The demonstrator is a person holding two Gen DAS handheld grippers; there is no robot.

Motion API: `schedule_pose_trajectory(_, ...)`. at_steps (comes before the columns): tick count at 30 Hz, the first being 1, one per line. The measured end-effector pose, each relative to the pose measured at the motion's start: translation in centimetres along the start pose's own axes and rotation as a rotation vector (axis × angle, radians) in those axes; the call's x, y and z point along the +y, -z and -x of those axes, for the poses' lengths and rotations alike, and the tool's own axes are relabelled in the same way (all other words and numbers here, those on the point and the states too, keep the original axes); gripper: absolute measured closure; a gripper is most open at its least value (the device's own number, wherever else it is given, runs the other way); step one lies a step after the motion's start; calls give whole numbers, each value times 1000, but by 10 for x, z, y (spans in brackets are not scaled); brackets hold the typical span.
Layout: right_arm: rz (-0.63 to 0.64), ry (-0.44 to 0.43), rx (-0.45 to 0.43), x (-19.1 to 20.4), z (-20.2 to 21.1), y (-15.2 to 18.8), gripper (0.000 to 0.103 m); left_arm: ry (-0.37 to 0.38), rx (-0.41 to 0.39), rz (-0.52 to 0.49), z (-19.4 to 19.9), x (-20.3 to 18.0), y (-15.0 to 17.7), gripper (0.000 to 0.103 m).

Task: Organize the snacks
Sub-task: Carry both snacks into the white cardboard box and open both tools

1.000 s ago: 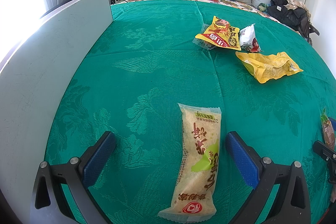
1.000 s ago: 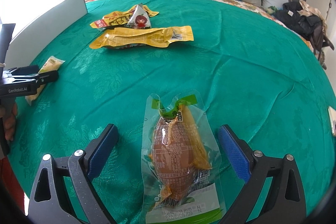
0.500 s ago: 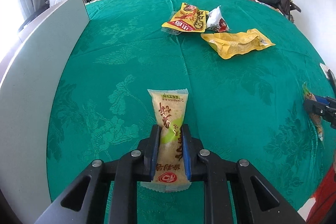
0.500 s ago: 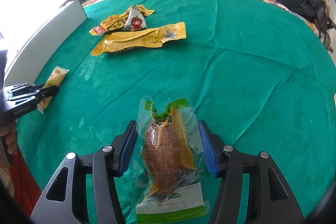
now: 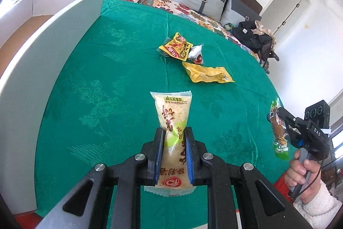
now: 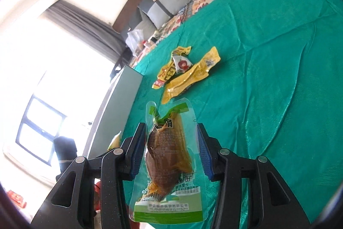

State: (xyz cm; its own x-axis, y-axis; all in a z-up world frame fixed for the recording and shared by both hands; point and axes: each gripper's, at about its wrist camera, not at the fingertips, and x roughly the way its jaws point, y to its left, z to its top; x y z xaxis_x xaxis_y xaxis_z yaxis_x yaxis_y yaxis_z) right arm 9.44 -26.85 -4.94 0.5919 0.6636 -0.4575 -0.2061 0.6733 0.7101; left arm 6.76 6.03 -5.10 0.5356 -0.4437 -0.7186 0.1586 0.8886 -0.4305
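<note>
Currently left gripper (image 5: 173, 149) pinches the rice cracker pack (image 5: 173, 132) mid-body, right gripper (image 6: 171, 149) squeezes the meat pouch (image 6: 169, 160), both above the bed (image 5: 120, 83); light, slippery film, so grip the middle.

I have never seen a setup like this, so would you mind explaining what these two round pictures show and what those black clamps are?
No robot here: a person holds a two-finger gripper in each hand, each with a fisheye camera looking along its fingers. One picture is from the left gripper, shut on a pale snack bar. The other is from the right gripper, shut on a clear green-edged pouch with brown food inside. The left view also shows the person's right hand. Three more packets lie on the green cloth: red-yellow, small white, plain yellow.
</note>
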Motion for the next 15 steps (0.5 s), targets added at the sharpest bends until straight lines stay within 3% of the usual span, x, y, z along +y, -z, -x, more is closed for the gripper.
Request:
schedule_pose_trajectory(10,-5,39,85,28,-11,29,55,66,-101,19,63,10,-2,85)
schedule_pose_trajectory(15,54,-26,123,86,-41,15,55,43,-204,64,121,43,-14,85)
